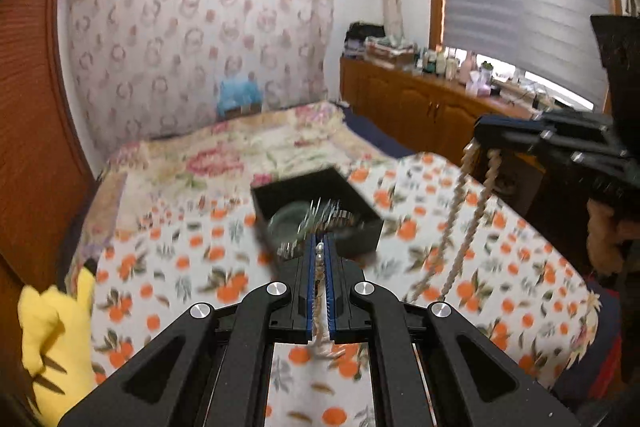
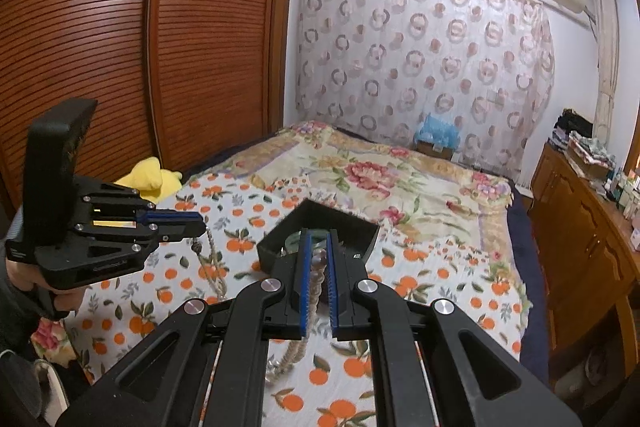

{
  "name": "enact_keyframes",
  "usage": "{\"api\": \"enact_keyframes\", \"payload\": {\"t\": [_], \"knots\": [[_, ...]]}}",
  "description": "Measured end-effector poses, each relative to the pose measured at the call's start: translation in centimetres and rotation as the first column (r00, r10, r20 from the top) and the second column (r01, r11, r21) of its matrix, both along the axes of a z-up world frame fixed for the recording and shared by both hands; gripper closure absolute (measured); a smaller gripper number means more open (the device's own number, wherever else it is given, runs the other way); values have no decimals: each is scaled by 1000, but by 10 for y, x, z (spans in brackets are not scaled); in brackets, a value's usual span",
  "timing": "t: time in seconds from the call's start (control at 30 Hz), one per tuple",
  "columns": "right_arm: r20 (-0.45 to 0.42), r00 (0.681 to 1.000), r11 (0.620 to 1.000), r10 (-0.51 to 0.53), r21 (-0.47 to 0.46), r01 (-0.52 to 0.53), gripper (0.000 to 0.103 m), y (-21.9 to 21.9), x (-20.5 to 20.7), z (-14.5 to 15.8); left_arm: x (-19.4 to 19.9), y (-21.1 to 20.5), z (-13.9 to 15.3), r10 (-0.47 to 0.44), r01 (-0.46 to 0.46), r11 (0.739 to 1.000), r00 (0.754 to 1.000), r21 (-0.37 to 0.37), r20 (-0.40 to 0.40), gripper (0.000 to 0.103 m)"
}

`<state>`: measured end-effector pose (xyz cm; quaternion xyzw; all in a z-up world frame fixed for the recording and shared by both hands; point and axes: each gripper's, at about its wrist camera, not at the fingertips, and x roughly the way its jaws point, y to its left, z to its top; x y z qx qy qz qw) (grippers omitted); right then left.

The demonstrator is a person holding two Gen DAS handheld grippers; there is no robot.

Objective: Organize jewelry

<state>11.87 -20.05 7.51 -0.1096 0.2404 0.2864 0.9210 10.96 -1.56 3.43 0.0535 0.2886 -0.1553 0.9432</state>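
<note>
- Left wrist view: the left gripper (image 1: pixel 319 259) is pinched narrow on a beaded necklace (image 1: pixel 460 211). Its strands also hang at 2 o'clock from the right gripper (image 1: pixel 486 135). A black box (image 1: pixel 352 187) sits at 12 on the orange-print cloth (image 1: pixel 520 267).
- Right wrist view: the right gripper (image 2: pixel 318 267) is clamped on the necklace (image 2: pixel 316 269); the left gripper (image 2: pixel 192 223) grips its far end at 9 o'clock.
- It looks light, limp and tangle-prone; hold it at the ends, as now.

Bed (image 2: pixel 400 163), orange-print cloth (image 2: pixel 440 267), black box (image 2: pixel 360 231), perhaps jewelry inside
</note>
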Motion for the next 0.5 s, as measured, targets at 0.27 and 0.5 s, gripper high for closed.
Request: {"api": "enact_keyframes", "payload": {"t": [0.27, 0.5], "knots": [[44, 999, 1000, 6, 5, -6, 95, 3, 23, 29, 20, -11, 40, -9, 10, 1000, 998, -20, 68, 100], [82, 997, 1000, 13, 26, -16, 95, 7, 51, 56, 46, -17, 70, -8, 11, 1000, 993, -26, 120, 100]]}}
